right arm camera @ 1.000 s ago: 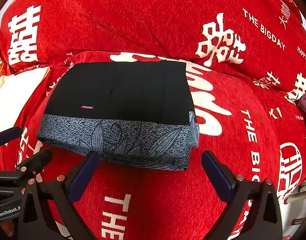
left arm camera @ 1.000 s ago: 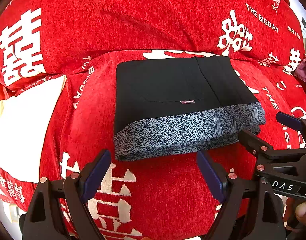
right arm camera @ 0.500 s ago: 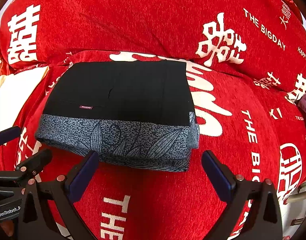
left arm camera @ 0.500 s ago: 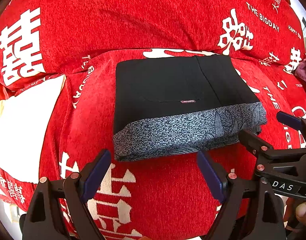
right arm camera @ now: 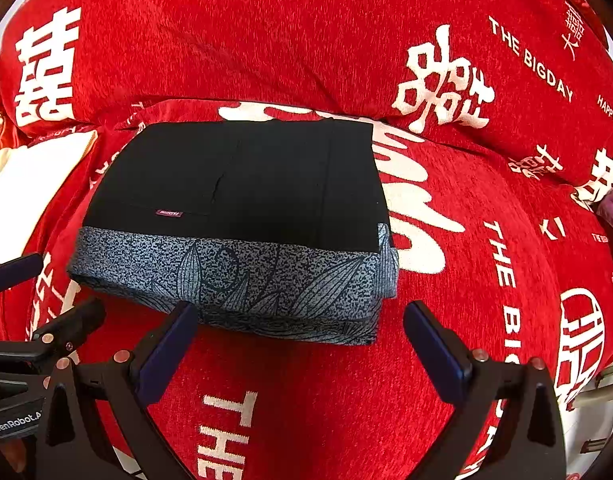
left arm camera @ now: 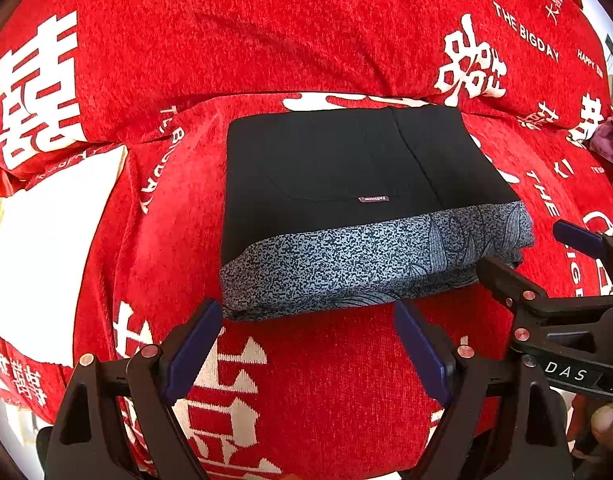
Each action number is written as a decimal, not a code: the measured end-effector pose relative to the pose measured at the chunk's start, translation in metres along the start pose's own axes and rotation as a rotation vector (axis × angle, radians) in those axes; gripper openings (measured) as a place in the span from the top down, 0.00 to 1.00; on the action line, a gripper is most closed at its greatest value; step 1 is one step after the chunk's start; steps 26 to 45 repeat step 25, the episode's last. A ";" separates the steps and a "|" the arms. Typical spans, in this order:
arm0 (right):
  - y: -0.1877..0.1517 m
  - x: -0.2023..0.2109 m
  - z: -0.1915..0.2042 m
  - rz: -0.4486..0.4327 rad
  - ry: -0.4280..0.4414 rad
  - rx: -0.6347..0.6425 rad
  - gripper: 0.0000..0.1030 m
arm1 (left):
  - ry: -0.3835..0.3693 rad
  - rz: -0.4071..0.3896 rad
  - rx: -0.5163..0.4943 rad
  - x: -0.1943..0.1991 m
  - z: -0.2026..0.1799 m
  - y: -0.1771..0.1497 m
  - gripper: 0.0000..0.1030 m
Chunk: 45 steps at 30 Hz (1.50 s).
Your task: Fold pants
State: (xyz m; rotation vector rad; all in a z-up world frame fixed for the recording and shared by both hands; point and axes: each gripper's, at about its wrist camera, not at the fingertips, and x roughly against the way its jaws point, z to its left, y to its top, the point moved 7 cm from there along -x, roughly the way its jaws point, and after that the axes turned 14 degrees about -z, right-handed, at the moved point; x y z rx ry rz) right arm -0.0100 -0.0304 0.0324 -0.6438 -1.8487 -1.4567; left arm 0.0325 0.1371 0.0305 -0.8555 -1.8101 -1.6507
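Left wrist view: both grippers, left (left arm camera: 308, 344) and right (right arm camera: 300, 344), gape wide, empty; a careless nudge could unfold the pants (left arm camera: 358, 208).

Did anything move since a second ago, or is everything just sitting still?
Nothing visibly changed. The folded pants lie in the same spot on the red cover, and the left gripper and right gripper still hover in front of them, jaws open and empty.
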 end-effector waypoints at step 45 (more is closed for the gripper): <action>-0.003 -0.003 -0.009 -0.001 0.015 -0.014 0.01 | 0.006 -0.001 -0.006 0.000 -0.007 0.001 0.03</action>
